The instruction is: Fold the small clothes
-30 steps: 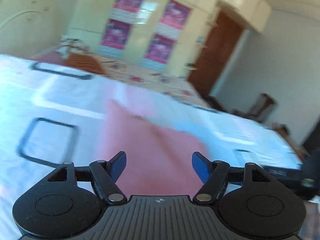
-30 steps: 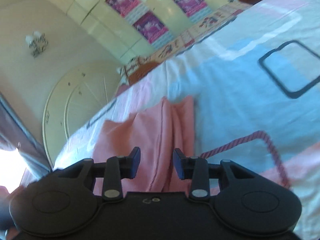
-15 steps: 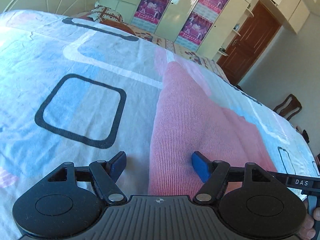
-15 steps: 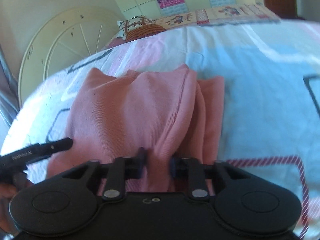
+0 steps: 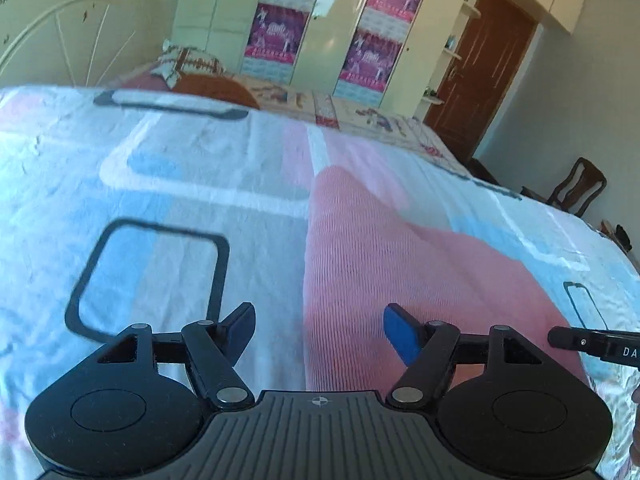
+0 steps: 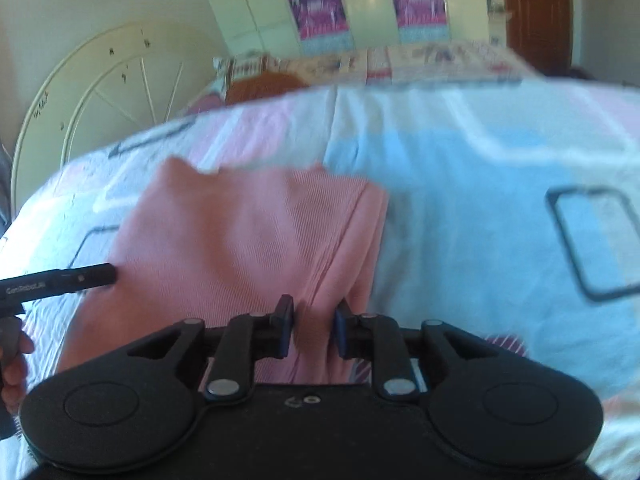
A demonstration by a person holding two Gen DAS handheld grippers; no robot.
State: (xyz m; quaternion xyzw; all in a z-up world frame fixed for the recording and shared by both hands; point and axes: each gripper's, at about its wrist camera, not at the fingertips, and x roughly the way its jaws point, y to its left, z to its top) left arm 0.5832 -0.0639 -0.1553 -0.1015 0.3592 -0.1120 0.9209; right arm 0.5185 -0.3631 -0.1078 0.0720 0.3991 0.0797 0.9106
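A pink ribbed garment (image 5: 400,264) lies on the patterned bedsheet (image 5: 160,184); it also shows in the right wrist view (image 6: 240,236). My left gripper (image 5: 319,334) is open, with the garment's left edge running between its fingers, just above the cloth. My right gripper (image 6: 313,326) is shut on a raised fold of the garment at its near right edge. The left gripper's finger (image 6: 60,280) shows at the garment's left side in the right wrist view. The right gripper's finger (image 5: 592,344) shows at the right in the left wrist view.
The sheet (image 6: 480,184) has blue, pink and white patches with dark rounded squares. Behind the bed are a pillow (image 5: 192,68), cream wardrobes with posters (image 5: 288,24), a brown door (image 5: 480,72) and a wooden chair (image 5: 580,188).
My right gripper has closed onto the fold of the pink garment and the garment now lies flatter. My left gripper stays open and has shifted a little along the garment's left edge.
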